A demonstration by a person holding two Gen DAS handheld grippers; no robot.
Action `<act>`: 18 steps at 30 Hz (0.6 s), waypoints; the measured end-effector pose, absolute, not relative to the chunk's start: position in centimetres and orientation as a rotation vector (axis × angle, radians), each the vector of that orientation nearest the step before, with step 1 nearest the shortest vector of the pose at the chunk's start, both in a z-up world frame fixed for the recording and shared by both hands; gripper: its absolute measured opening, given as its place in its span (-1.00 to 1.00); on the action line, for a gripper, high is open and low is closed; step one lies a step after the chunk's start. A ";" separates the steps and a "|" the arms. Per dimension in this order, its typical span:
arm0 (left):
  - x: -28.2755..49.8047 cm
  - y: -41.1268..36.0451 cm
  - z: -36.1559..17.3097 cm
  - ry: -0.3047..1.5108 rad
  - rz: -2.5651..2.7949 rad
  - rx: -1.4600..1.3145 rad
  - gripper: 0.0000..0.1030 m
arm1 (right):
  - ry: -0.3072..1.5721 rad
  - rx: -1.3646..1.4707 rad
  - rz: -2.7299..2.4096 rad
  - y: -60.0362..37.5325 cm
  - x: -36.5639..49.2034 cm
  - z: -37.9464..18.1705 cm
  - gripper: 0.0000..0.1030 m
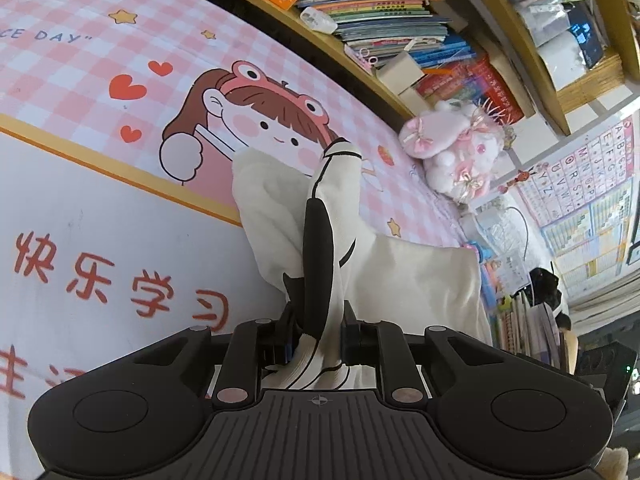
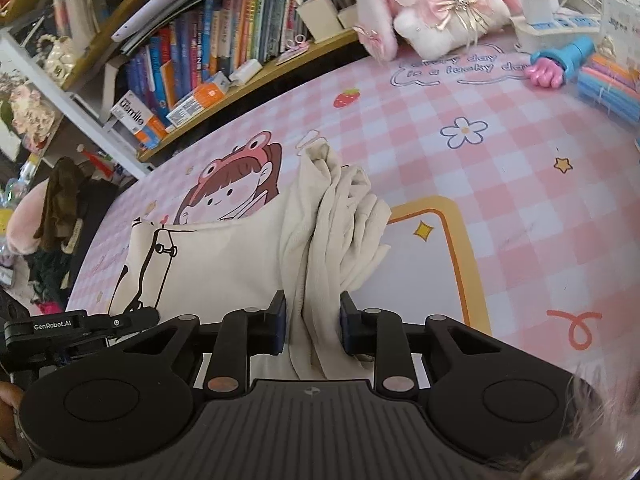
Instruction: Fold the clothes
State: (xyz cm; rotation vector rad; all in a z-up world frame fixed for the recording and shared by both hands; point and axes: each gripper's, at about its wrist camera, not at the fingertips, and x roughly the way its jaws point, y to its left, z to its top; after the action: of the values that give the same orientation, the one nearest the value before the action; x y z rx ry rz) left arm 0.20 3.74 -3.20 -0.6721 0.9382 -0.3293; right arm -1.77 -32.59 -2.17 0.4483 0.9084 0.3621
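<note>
A cream garment [image 2: 224, 256] with a black line drawing lies on the pink checked desk mat [image 2: 500, 168]. My right gripper [image 2: 313, 328] is shut on a bunched fold of it, which rises ahead between the fingers. In the left wrist view the same garment [image 1: 416, 280] drapes to the right, and my left gripper [image 1: 316, 336] is shut on a bunched part with black trim that stands up between the fingers. The left gripper's body [image 2: 80, 326] shows at the right view's lower left, beside the cloth's printed edge.
A shelf of books [image 1: 384, 12] runs along the mat's far edge. A pink plush rabbit [image 2: 436, 4] sits at the mat's end, with a blue and pink toy [image 2: 560, 64] and coloured pens [image 2: 612, 88] near it. Wall charts [image 1: 592, 184] hang beyond.
</note>
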 end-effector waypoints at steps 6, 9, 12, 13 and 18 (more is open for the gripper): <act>-1.1 3.2 -2.9 0.920 -0.301 -0.684 -0.65 | 0.902 0.431 0.401 -33.3 -2.1 -1.9 -0.56; -1.7 2.9 -2.7 0.913 -0.286 -0.686 -0.65 | 0.899 0.428 0.421 -33.6 -2.3 -1.9 -0.56; -2.2 2.6 -2.5 0.907 -0.274 -0.685 -0.65 | 0.897 0.427 0.437 -33.9 -2.4 -1.8 -0.56; -2.4 2.5 -2.4 0.907 -0.268 -0.684 -0.65 | 0.897 0.427 0.442 -34.0 -2.4 -1.8 -0.56; -3.1 2.5 -2.3 0.907 -0.236 -0.686 -0.65 | 0.900 0.426 0.467 -34.1 -2.4 -1.8 -0.56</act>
State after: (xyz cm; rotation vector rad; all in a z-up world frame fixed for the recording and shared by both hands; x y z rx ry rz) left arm -3.12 2.46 -2.31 -0.6862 0.9073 -0.2357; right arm -2.45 -34.10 -1.83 0.4255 0.8999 0.4674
